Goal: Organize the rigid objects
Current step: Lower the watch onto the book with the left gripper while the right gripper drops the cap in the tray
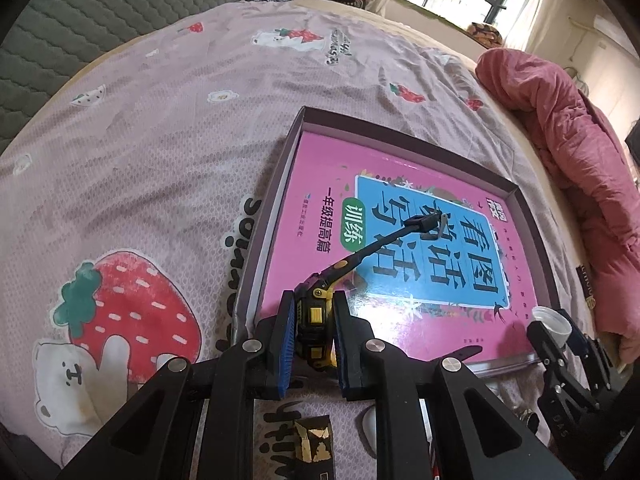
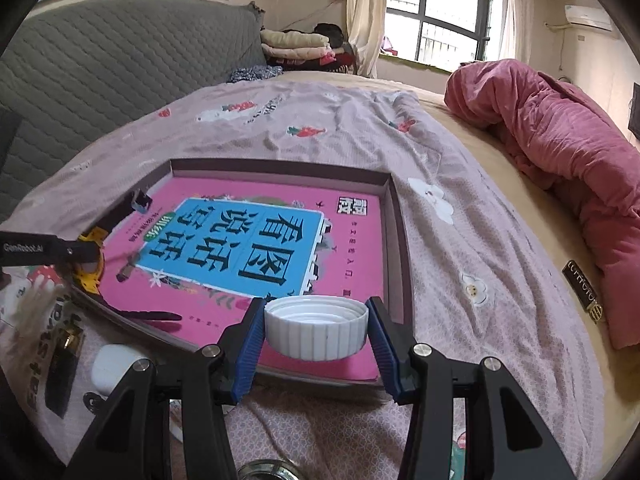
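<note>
Over the box [image 2: 396, 216] on the bed [image 1: 160, 128], both grippers carry things to put in. The left gripper [image 1: 314, 322] pinches a yellow watch [image 1: 316, 312] by its body. The right gripper [image 2: 316, 330] squeezes a white cap [image 2: 316, 330] above the pink book [image 2: 352, 240] inside.

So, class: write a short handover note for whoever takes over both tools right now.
Left tool: shut on the yellow-and-black watch, held over the tray's near-left corner.
Right tool: shut on the white bottle cap, above the tray's near edge.
Tray: holds the pink book.
Left: release both into the tray; the white case and dark box lie outside on the bedspread.
</note>
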